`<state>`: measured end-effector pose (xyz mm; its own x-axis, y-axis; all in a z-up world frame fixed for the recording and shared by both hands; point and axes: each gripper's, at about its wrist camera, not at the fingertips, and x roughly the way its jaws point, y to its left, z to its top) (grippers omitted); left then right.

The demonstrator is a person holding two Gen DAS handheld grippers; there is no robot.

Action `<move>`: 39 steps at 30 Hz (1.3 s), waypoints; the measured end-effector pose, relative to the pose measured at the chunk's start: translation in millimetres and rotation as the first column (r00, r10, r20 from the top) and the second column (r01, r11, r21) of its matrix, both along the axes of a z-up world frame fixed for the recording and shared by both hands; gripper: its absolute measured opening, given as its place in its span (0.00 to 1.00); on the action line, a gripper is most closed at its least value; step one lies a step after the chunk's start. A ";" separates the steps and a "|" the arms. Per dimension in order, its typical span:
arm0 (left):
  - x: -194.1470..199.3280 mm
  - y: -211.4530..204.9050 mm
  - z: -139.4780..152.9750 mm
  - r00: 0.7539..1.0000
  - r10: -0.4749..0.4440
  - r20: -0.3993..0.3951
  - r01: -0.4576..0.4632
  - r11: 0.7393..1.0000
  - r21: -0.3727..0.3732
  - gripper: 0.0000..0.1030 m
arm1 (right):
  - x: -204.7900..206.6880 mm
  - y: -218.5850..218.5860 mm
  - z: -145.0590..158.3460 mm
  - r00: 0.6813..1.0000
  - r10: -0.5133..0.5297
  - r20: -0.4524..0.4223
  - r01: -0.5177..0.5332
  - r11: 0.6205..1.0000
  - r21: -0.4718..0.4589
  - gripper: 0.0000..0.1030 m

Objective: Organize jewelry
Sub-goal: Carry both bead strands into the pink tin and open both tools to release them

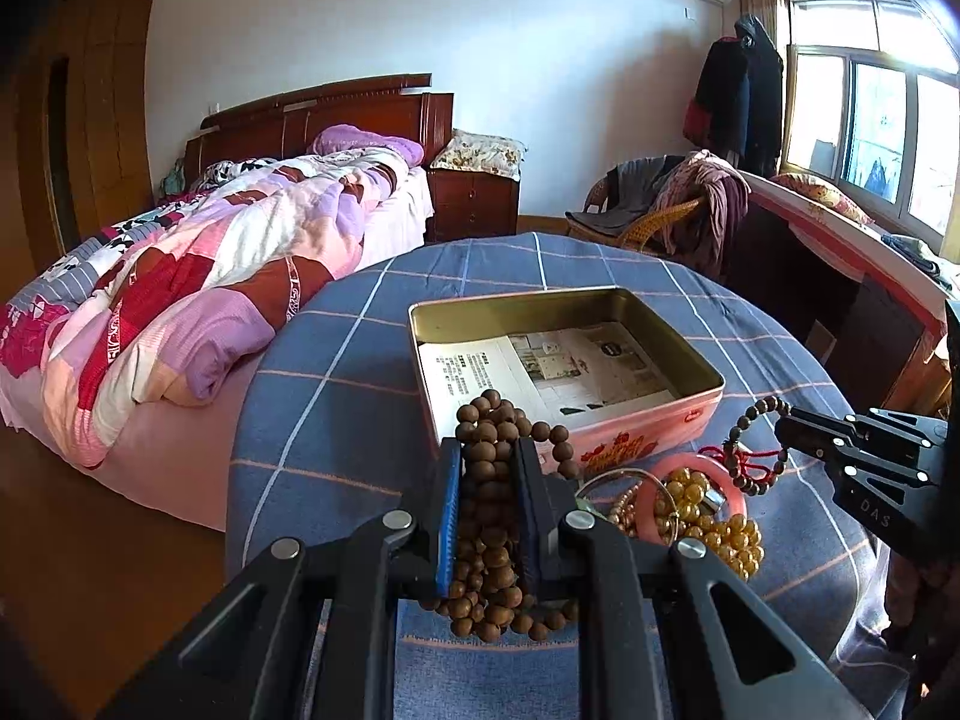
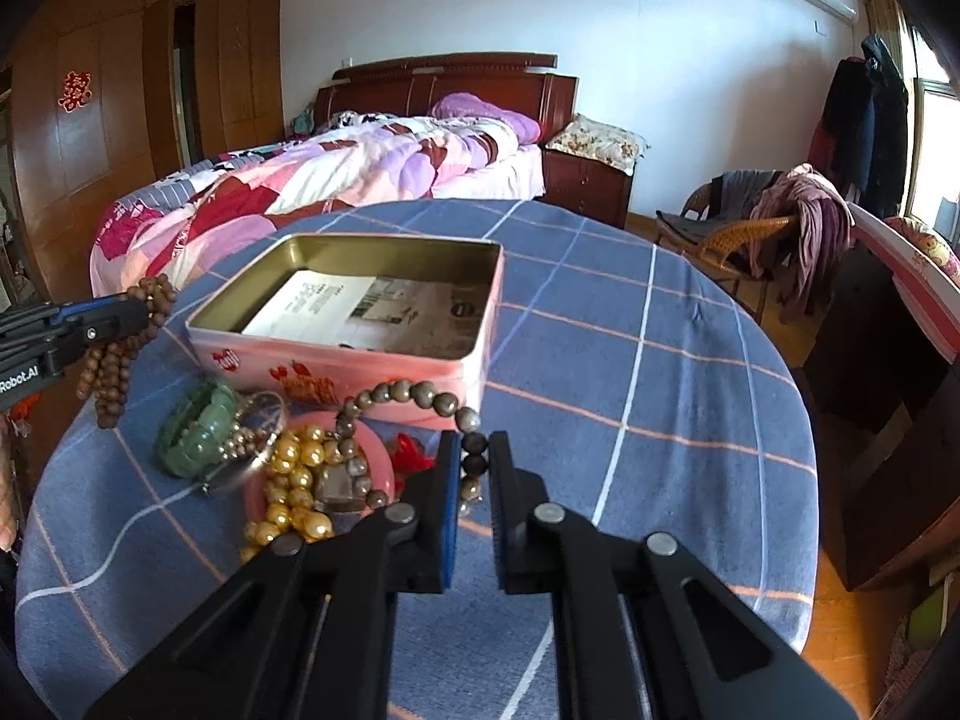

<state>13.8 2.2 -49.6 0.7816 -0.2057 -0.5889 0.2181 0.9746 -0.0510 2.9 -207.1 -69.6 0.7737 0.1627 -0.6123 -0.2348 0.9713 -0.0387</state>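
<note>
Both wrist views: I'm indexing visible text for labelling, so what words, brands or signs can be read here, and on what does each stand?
"DAS": on the right gripper body, left wrist view.
"Robot.AI": on the left gripper body, cut off at the frame edge, right wrist view.
Red paper-cut sign on the wardrobe door: too blurred to read.
Printed paper lining the tin: text too small to read.
Red print on the tin's pink side: illegible.

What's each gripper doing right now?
Left gripper: closed on the brown wooden bead strand.
Right gripper: closed on the dark bead bracelet.
</note>
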 end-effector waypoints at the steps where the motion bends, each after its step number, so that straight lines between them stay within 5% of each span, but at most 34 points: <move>1: -0.6 0.2 0.5 1.000 0.002 0.004 -0.002 1.000 -0.001 0.16 | 0.1 0.9 1.0 1.000 0.003 0.005 -0.003 1.000 0.002 0.11; 39: 60.4 -24.8 29.9 0.997 -0.048 0.052 0.042 0.992 0.120 0.16 | 54.0 24.4 42.8 0.992 0.028 0.122 -0.027 1.000 -0.010 0.11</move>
<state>74.2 -22.6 -19.6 0.8049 -0.1724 -0.5678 0.2613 0.9621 0.0781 56.9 -182.8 -26.8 0.8381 0.1806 -0.5147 -0.2548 0.9639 -0.0767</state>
